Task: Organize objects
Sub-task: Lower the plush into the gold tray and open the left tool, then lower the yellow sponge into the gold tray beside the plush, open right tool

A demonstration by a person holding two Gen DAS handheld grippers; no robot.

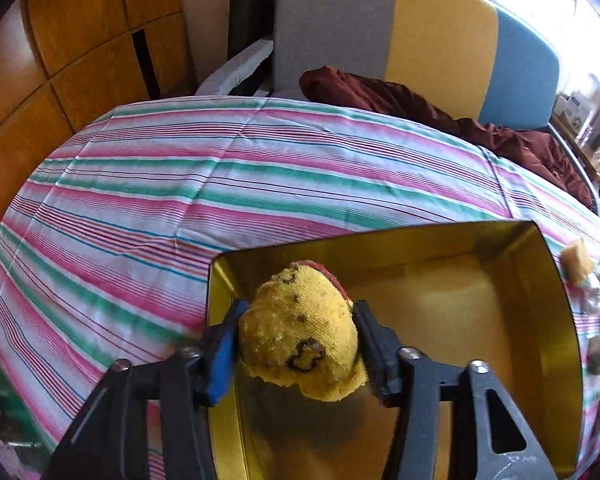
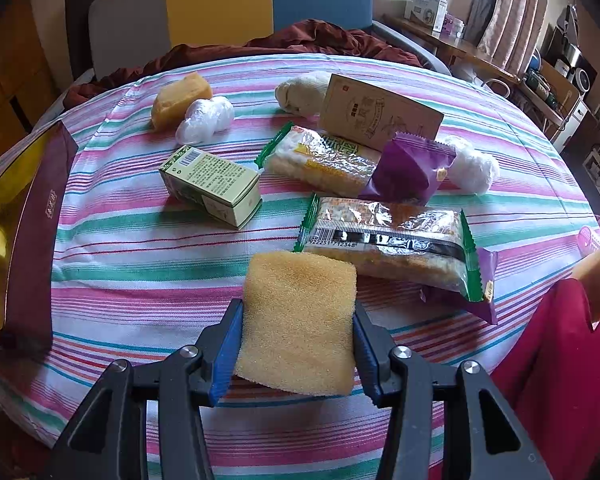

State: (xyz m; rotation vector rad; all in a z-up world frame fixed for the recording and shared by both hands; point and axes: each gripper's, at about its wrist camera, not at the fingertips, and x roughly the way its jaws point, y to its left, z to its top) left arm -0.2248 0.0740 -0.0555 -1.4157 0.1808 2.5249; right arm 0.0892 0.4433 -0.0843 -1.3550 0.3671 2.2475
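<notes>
Left hand-held gripper clamps a yellow cloth bundle above the gold-lined box, apparently ready for release; right hand-held gripper grips a yellow sponge over the desk, boxing probably next.

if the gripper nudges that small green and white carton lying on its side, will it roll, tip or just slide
The small green and white carton would probably just slide: it lies on a broad flat face, so rolling or tipping seems unlikely. The striped tablecloth may drag on it or bunch. It looks like thin cardboard, likely light and crushable.
</notes>
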